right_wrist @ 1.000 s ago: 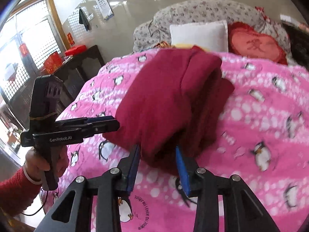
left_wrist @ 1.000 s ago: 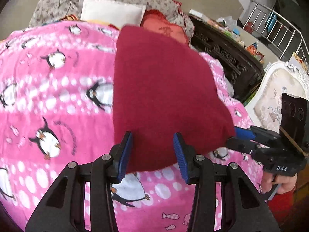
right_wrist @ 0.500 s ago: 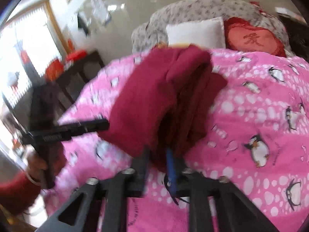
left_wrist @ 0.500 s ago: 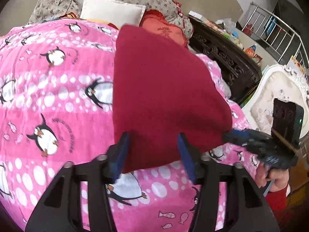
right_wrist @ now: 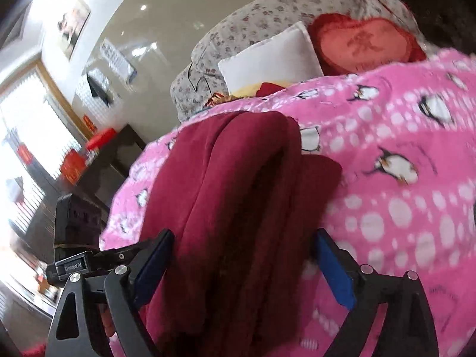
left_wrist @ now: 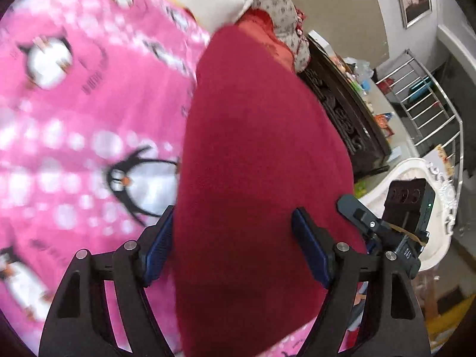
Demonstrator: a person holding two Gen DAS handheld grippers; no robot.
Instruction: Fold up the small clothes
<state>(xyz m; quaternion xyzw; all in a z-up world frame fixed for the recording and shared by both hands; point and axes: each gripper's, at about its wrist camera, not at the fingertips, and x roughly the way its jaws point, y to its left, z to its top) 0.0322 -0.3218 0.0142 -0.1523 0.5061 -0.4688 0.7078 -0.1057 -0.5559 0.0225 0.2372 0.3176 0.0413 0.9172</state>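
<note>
A dark red garment [left_wrist: 255, 154] lies folded on the pink penguin blanket [left_wrist: 74, 113]. My left gripper [left_wrist: 235, 238] is open, its blue pads astride the garment's near end. In the right wrist view the garment [right_wrist: 235, 196] shows thick stacked folds, and my right gripper [right_wrist: 244, 253] is open with its fingers on either side of that end. Each gripper shows in the other's view: the right one [left_wrist: 386, 232] at the garment's right edge, the left one [right_wrist: 86, 261] at its left. Whether the pads touch the cloth I cannot tell.
A white pillow [right_wrist: 270, 56], a red heart cushion [right_wrist: 366, 41] and a floral cushion [right_wrist: 247, 26] lie at the bed's head. A dark carved wooden cabinet [left_wrist: 345, 110] and a white chair [left_wrist: 416, 178] stand to the bed's right, a dark table [right_wrist: 110, 160] to its left.
Both grippers have moved forward over the garment's ends. The right gripper's jaws narrowed half a second ago and now stand wide open. The left has stayed open.
</note>
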